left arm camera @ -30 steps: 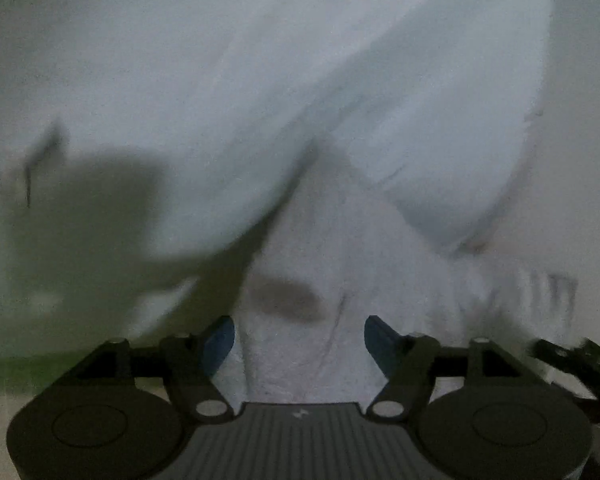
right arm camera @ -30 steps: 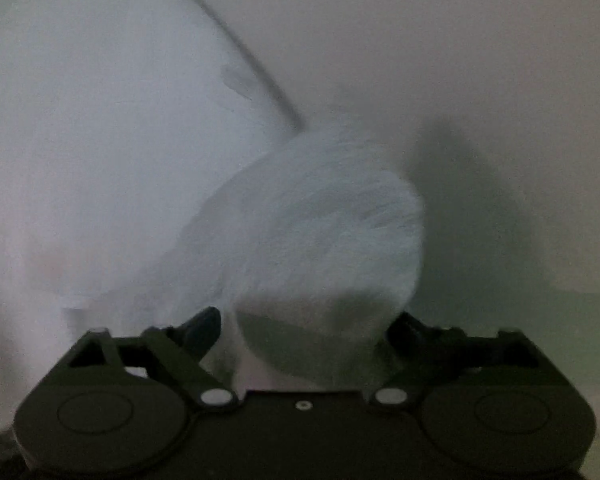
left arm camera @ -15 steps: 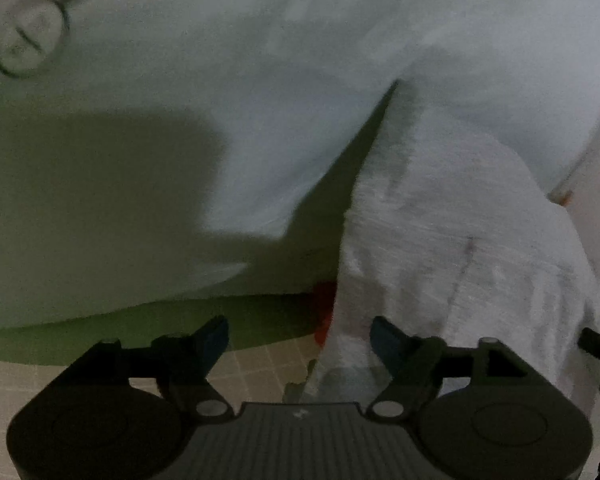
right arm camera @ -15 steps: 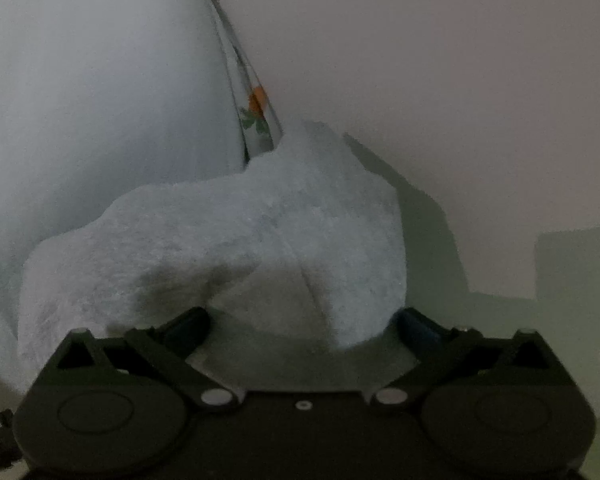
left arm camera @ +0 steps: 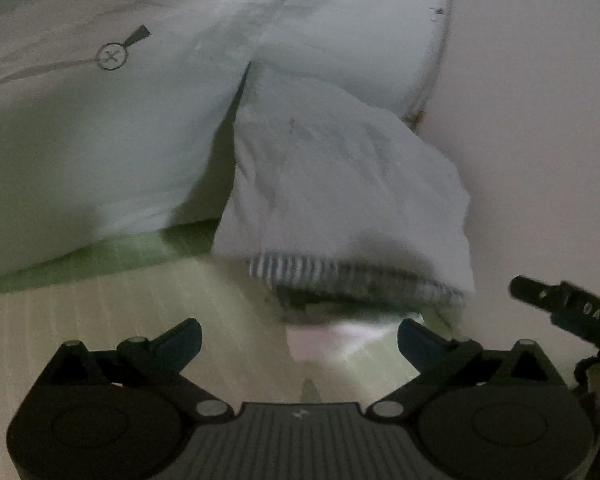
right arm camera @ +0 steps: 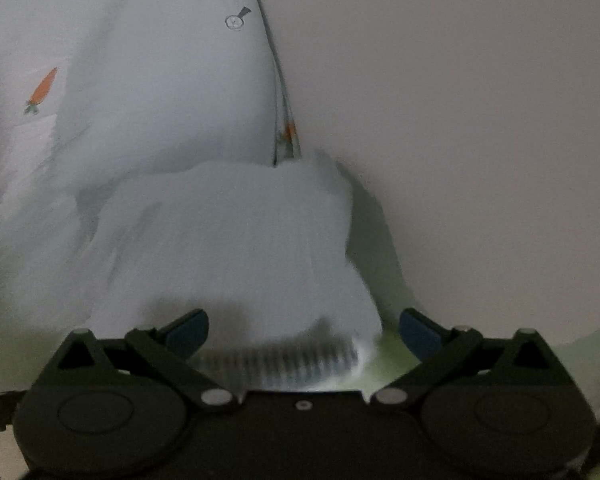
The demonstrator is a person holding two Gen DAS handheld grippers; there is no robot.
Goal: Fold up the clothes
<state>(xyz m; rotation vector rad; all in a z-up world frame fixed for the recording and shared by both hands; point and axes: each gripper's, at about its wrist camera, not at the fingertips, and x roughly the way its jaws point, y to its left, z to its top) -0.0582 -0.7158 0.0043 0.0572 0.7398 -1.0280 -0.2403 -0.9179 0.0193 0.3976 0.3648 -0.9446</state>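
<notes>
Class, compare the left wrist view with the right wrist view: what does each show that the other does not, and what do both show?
Only the left wrist view shows pale ruled flooring below the bed edge and a black part of the other tool at the right. Only the right wrist view shows an orange carrot print on the white sheet. Both show a white fluffy garment with a striped cuff, the sheet's small circle print, a pale wall, and an open claw with nothing gripped: left claw, opening, and right claw.
</notes>
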